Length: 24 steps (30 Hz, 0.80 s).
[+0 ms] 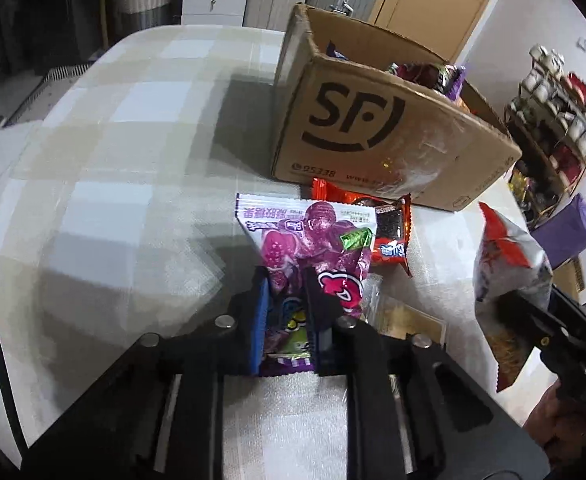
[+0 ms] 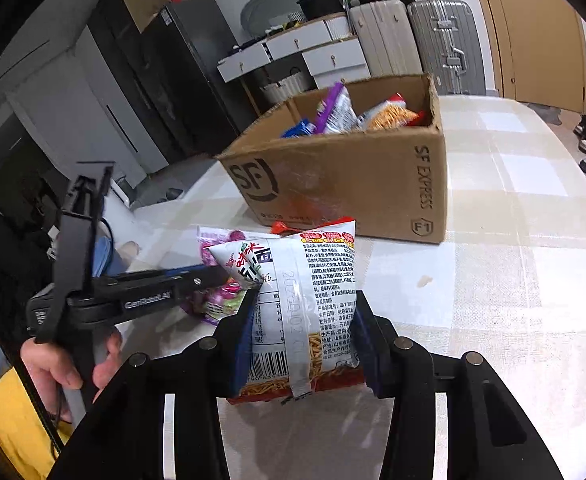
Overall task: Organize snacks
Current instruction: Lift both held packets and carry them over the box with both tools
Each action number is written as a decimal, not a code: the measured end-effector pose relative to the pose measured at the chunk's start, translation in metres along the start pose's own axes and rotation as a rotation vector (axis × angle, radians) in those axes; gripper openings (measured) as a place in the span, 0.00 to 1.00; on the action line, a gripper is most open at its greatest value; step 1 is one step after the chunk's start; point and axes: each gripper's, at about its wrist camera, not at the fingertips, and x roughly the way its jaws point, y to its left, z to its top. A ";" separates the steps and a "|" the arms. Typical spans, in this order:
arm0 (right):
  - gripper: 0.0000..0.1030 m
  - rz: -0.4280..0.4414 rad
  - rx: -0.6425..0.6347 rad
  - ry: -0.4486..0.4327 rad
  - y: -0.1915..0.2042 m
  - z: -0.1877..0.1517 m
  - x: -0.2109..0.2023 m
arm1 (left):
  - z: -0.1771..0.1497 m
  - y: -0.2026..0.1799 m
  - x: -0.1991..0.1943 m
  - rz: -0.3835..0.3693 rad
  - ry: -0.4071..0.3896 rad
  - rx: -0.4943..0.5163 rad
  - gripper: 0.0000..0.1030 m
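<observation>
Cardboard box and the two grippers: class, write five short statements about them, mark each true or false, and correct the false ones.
1. The left gripper grips a purple candy bag. True.
2. The right gripper is open with nothing in it. False: it is shut on a white and red noodle snack bag.
3. The cardboard box is sealed with its flaps taped down. False: its top is open.
4. Snack packets already lie inside the box. True.
5. An orange-red snack packet lies on the checked tablecloth by the front of the box. True.
</observation>
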 end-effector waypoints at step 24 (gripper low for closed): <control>0.43 0.070 0.074 -0.121 0.019 -0.012 -0.043 | -0.023 0.035 -0.081 -0.101 -0.123 -0.074 0.08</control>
